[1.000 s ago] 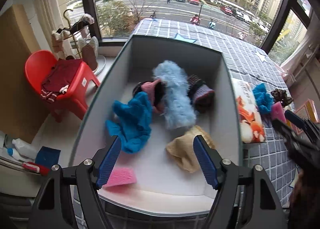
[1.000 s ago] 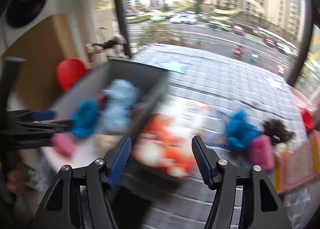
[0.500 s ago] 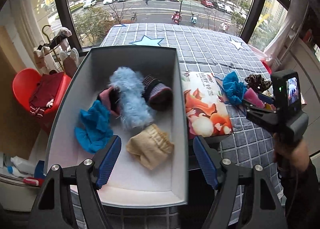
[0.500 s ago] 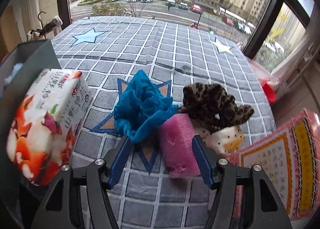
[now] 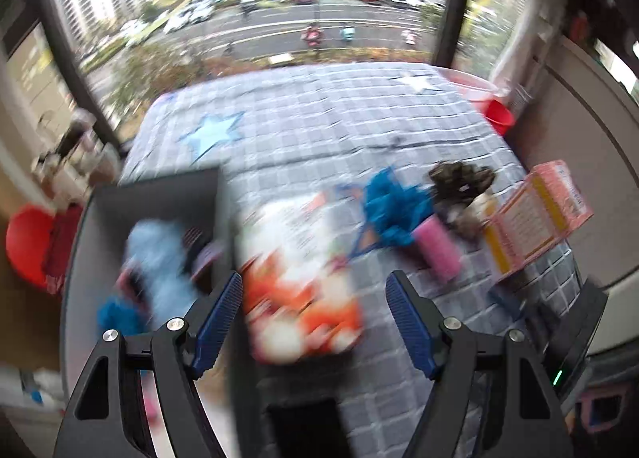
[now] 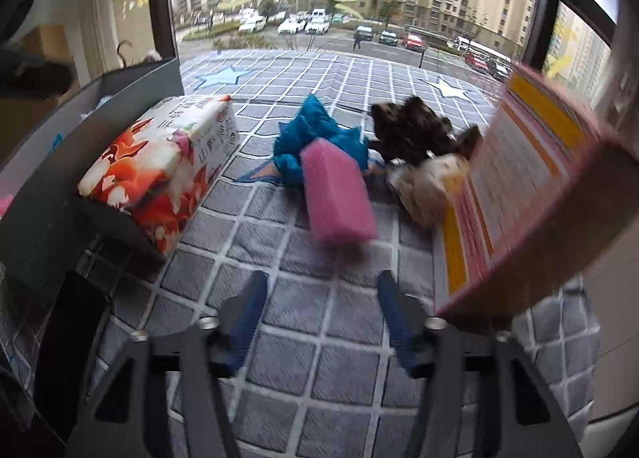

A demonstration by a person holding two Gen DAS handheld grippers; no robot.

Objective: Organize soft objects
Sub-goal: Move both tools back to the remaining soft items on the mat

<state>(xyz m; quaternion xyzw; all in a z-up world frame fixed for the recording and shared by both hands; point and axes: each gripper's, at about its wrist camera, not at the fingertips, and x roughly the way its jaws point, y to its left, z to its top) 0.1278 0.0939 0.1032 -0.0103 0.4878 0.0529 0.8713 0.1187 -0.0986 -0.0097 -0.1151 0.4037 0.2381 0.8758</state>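
The left wrist view is blurred. My left gripper is open and empty, hanging over the orange-and-white tissue pack. To its left is the grey box holding a fluffy light-blue piece and other soft items. My right gripper sits low over the checked cloth, its jaws closing with nothing between them. Just beyond its fingertips lies a pink sponge. Behind the sponge are a blue cloth, a leopard-print piece and a cream soft item.
A pink and yellow carton stands close on the right of the right gripper. The tissue pack leans against the grey box wall on the left. A black object lies at the near left. Windows are behind the table.
My left gripper swung right, from above the box's inside to above the tissue pack. My right gripper sank toward the cloth near the pink sponge, and its jaws narrowed slightly.
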